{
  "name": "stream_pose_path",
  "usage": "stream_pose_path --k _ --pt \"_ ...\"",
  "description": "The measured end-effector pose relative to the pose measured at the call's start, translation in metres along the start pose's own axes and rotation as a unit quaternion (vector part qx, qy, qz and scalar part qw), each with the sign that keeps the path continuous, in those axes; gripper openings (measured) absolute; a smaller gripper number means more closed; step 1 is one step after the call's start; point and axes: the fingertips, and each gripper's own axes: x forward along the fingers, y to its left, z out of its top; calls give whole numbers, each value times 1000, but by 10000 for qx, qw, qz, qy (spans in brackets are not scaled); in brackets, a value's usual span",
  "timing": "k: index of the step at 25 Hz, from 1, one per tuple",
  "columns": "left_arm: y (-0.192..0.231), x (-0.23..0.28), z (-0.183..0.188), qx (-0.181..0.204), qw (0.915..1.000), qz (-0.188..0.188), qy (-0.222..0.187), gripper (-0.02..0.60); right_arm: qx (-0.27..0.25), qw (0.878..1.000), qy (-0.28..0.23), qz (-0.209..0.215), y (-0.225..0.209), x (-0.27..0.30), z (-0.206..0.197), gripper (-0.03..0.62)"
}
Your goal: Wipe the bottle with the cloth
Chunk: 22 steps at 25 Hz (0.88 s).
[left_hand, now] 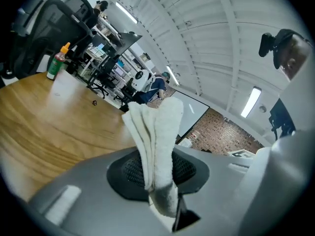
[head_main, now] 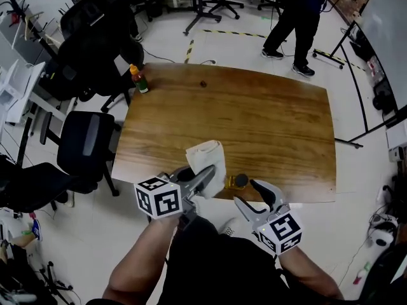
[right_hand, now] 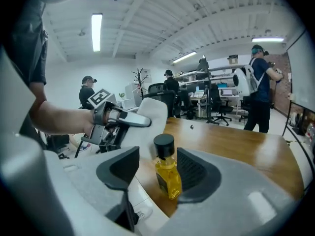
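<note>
Left gripper jaws clenched on cloth for wiping — right gripper jaws released, straddling bottle at worktop's near edge.

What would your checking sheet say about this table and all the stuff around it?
Surface: wooden table, brown and shiny.
Job's things: white cloth held at the near edge; yellow bottle with a black cap standing upright beside it.
Clutter: green bottle with an orange cap at the far left corner; small dark speck, too small to tell.
Grippers: left tongs shut on the cloth; right tongs open, with the yellow bottle between them but not squeezed.
Cables: thin cable on the floor beyond the table.
Surroundings: black office chairs; a person standing on the far side.
</note>
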Motion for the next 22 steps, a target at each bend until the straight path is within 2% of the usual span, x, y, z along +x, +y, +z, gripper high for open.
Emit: stream_pose_path --k 3,6,9,14,18,22 --pt "11 14 7 37 9993 -316 214 105 23 9998 92 -179 9 10 -8 212" --pt "22 34 16 65 9967 -655 484 104 60 9979 78 -637 2 17 -3 206" --pt "26 57 25 5 9925 -1039 651 105 246 9938 -155 -1074 -7 20 8 199" --pt "31 89 24 -58 9809 -1602 1105 104 500 9801 -371 -1887 -20 35 12 198" --pt "30 103 18 -138 9727 -1874 1361 105 549 9723 -504 -2214 -22 39 17 146" --pt "21 112 10 -330 9620 -2167 1628 104 684 9673 -452 -2399 -20 33 14 133"
